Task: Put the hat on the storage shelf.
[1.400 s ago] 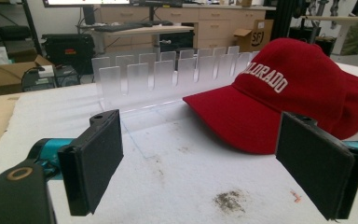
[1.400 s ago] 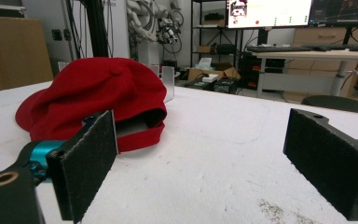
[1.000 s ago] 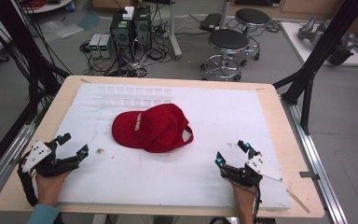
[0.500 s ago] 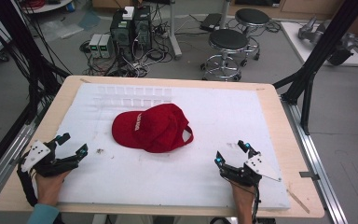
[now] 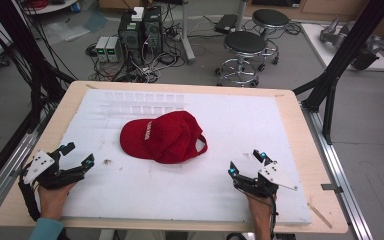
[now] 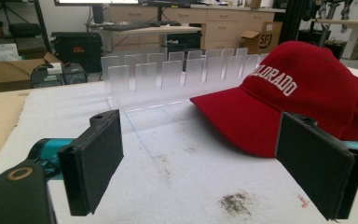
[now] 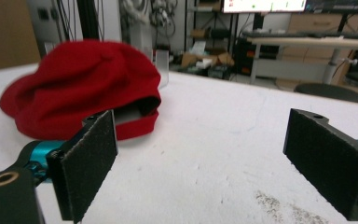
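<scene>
1. At the middle of the white-padded bench point(image 5: 280, 130) lies a red cap point(image 5: 162, 136), crown up, with white lettering on its front panel.
2. From the high view the cap's brim points toward the bench's left side, and its open back with the strap gap faces the right.
3. Just behind the cap, toward the far edge, a clear plastic rack point(image 5: 145, 100) of upright slats stands on the white pad; in the left gripper view the cap's brim tip lies just in front of the rack's base plate.
4. The left gripper point(image 5: 78, 155) sits near the front left corner of the bench, held in a hand point(image 5: 55, 197) with a teal sleeve; its fingers point(image 6: 93, 163) are spread wide apart and grasp nothing.
5. Seen from the left gripper view, the cap lies ahead and toward the right-hand finger, well apart from both pads.
6. The right gripper point(image 5: 246, 163) rests near the front right of the bench, also held by a hand; its fingers point(image 7: 86, 163) are likewise released, wide apart and empty.
7. Along the right gripper view, the cap's rear opening faces the camera beyond the left-hand finger, not touching it.
8. Small dark specks of dirt point(image 6: 235, 204) mark the white pad between the left fingers.
9. Beyond the bench stand two round stools point(image 5: 245, 47) and cabled electronics on the floor.
</scene>
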### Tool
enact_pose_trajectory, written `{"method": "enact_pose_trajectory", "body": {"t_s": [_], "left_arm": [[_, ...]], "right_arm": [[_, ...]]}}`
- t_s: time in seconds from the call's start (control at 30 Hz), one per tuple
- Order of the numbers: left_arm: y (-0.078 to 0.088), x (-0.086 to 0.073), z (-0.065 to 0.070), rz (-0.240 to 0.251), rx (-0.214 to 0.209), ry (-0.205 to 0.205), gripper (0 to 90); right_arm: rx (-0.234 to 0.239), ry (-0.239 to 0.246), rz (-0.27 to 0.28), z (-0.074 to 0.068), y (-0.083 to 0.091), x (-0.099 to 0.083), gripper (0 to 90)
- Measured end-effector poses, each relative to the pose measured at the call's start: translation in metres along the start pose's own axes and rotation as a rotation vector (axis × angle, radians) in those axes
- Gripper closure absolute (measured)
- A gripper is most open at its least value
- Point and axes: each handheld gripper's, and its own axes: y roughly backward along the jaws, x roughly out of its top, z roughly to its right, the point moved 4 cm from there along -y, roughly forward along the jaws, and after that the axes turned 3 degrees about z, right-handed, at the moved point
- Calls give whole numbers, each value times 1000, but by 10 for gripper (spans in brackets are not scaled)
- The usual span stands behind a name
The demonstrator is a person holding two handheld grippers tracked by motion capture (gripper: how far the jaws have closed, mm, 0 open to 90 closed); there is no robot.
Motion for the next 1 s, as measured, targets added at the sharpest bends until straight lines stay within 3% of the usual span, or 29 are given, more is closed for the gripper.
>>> {"method": "enact_pose_trajectory", "body": {"t_s": [0.27,0.4,0.47,0.67,0.73,0.93,1.0], "left_arm": [[0,0,-1,-1,6,5,154],[0,0,-1,-1,7,4,154],[0,0,0,-2,7,2,154],[-1,0,1,-7,3,-14,154],[-1,0,1,-7,4,-13,154],[-1,0,1,-5,5,-9,154],[0,0,0,-6,5,-8,154]], "right_arm": [[69,31,-46,-20,-22,29,87],[105,31,-86,-28,-36,42,87],[138,24,-131,-36,-50,51,88],[180,40,-199,-52,-77,60,90],[192,43,-212,-57,-84,62,133],[221,54,-226,-67,-102,67,145],[243,62,-239,-72,-117,68,145]]}}
